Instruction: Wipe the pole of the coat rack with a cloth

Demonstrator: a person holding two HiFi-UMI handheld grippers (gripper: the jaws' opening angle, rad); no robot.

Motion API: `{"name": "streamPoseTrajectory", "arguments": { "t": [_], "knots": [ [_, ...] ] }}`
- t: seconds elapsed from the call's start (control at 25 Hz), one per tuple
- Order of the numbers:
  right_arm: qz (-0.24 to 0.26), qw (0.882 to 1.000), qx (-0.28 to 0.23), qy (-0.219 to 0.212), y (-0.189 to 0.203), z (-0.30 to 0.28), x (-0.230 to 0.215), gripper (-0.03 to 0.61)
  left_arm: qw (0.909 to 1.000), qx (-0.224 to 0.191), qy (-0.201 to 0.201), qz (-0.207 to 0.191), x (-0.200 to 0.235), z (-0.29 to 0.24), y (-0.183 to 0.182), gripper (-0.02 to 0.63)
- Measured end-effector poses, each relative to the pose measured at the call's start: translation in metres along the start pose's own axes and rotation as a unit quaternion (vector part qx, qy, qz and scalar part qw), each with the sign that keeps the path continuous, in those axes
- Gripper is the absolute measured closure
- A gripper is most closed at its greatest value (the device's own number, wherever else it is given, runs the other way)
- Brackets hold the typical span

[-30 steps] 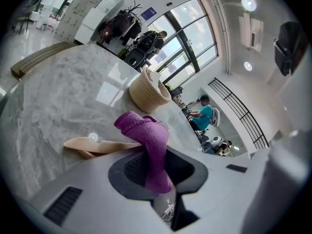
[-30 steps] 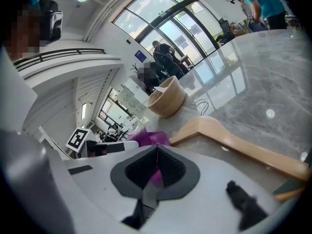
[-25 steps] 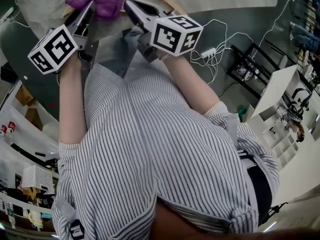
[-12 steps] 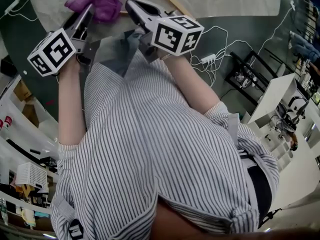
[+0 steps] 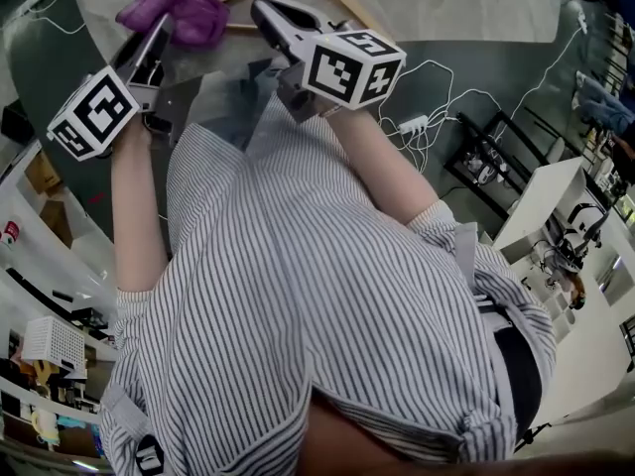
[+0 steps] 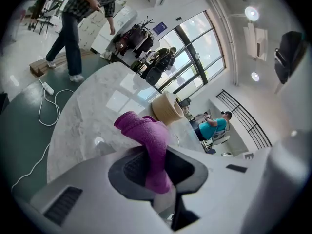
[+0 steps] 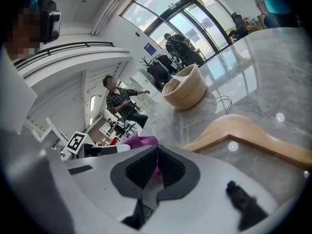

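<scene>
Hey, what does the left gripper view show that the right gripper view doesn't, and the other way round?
Only the left gripper view shows the left claw pinching the purple cloth, and a power strip on the floor. Only the right gripper view shows the wooden hanger lying on the marble table, past the shut right claw. Both show the woven basket on that table, and the cloth.
</scene>
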State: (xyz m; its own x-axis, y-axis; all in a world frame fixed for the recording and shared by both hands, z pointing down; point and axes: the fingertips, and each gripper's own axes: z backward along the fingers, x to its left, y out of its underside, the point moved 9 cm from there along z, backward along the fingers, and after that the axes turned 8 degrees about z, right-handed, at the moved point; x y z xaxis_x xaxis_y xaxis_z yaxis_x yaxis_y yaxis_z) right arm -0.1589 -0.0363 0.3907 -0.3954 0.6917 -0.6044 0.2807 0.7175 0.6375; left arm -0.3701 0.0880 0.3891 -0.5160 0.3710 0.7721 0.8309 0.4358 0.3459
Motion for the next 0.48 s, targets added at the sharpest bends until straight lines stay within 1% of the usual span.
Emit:
{"name": "streamPoseTrajectory", "arguments": {
  "t": [0.32, 0.48],
  "knots": [
    [0.005, 1.0, 0.008, -0.011, 0.0, -0.003, -0.002, 0.563, 0.9997, -0.021, -0.013, 0.005, 0.006, 0.012, -0.002, 0.532],
    [0.007, 1.0, 0.008, -0.012, 0.0, -0.002, 0.0, 0.563, 0.9994, -0.025, -0.022, 0.002, 0.01, 0.021, -0.003, 0.532]
  ]
}}
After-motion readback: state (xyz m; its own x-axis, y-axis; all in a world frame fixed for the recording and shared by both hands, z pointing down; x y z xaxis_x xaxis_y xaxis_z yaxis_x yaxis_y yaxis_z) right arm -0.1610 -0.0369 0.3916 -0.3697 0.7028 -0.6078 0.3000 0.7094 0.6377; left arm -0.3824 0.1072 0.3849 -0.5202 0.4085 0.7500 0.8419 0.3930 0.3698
